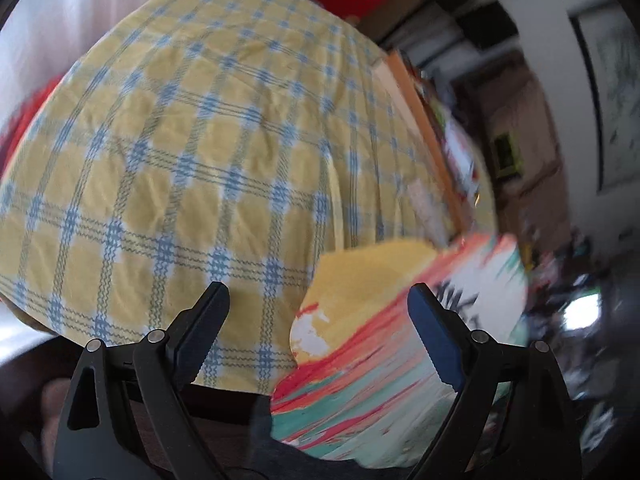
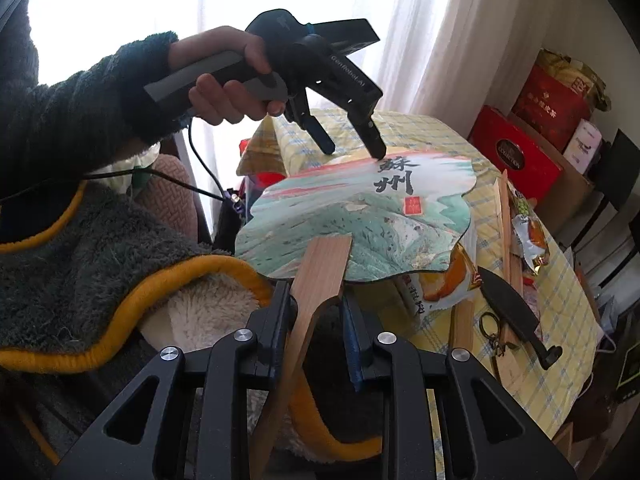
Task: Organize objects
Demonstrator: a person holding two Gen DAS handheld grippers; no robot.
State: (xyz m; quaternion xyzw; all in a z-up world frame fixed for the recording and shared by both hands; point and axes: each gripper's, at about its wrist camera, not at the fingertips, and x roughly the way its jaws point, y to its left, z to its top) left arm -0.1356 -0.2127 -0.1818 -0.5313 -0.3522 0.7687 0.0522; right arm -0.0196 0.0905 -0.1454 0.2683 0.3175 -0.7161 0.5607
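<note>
Jaws of the right gripper are nearly closed and clamp the wooden handle of a paper fan, one pad on each side of the flat stick, so the fan stands out ahead of the fingers and hangs over the near edge of the table. Its scalloped face shows green and red painted hills, two large black characters and a small red seal. Jaws of the left gripper stand wide apart and hold nothing; seen from the right wrist, a hand in a dark fleecy sleeve grips its handle and tips the fingers down over the far edge of the fan, the farther fingertip just at the black characters, though I cannot tell whether it touches the paper. From the left wrist the view is blurred: the two black fingers frame the near part of the fan, which lies between and under them, against a table covered with a yellow cloth checked in blue. On that cloth, to the right of the fan, lie snack packets, a long wooden stick, a black tool and a key ring. Red boxes stand beyond the table's far right corner, and pale curtains hang behind it.
</note>
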